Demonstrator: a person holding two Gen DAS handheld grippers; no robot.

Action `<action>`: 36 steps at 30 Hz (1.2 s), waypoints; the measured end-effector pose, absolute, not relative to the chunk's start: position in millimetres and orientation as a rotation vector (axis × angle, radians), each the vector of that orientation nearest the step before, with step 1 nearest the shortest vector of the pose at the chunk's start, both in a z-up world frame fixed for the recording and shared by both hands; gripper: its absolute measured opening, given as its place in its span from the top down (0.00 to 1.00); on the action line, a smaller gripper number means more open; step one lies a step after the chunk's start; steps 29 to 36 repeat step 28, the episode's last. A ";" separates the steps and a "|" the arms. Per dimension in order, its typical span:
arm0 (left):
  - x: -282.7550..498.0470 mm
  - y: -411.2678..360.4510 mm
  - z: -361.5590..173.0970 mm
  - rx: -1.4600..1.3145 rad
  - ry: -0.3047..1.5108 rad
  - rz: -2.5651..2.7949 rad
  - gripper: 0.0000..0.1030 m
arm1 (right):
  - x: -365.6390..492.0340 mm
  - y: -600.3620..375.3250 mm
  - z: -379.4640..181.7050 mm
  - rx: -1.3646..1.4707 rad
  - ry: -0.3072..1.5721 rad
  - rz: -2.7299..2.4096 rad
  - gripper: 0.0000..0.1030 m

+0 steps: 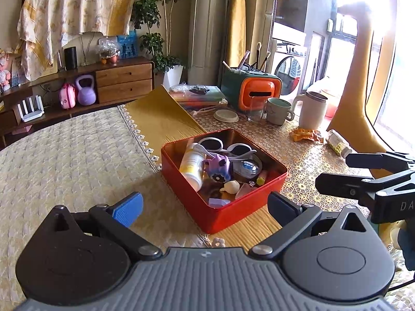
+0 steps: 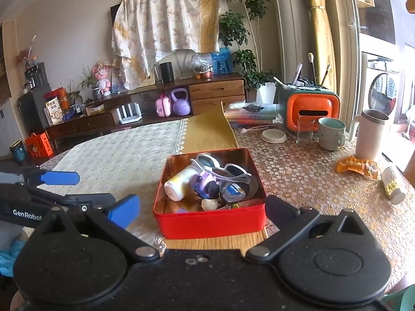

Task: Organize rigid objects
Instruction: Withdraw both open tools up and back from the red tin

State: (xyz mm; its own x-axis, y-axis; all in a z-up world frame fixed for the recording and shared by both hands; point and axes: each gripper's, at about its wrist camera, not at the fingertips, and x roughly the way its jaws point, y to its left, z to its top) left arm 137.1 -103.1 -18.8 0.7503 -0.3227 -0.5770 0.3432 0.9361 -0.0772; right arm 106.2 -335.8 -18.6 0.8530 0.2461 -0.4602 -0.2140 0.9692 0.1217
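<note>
A red metal tin (image 1: 241, 213) (image 2: 210, 224) sits open on the table, on a yellow runner. It holds white sunglasses (image 1: 225, 147) (image 2: 220, 167), a white bottle (image 1: 193, 165) (image 2: 179, 184), a purple toy (image 1: 219, 167) (image 2: 205, 184), a shell (image 1: 232, 186) and small bits. My left gripper (image 1: 205, 207) is open and empty, just short of the tin's near corner. My right gripper (image 2: 202, 211) is open and empty, its fingers level with the tin's near wall. The right gripper's fingers (image 1: 363, 171) show at the right of the left wrist view.
A small pill bottle (image 1: 338, 145) (image 2: 393, 184) lies on its side at the right, beside an orange wrapper (image 2: 355, 167). Behind stand a white jug (image 2: 371, 134), a mug (image 2: 332, 133), a glass (image 2: 306, 129), a lid (image 2: 273, 135) and an orange-green box (image 2: 311, 108).
</note>
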 end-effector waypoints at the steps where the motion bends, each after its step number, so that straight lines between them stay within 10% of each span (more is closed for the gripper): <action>1: 136.8 -103.3 -18.6 0.032 0.624 -0.367 0.00 | 105.6 -336.3 -19.3 0.069 0.493 0.236 0.00; 36: 137.2 -103.5 -21.9 0.006 0.655 -0.388 0.00 | 99.1 -343.4 -29.4 0.119 0.527 0.189 0.00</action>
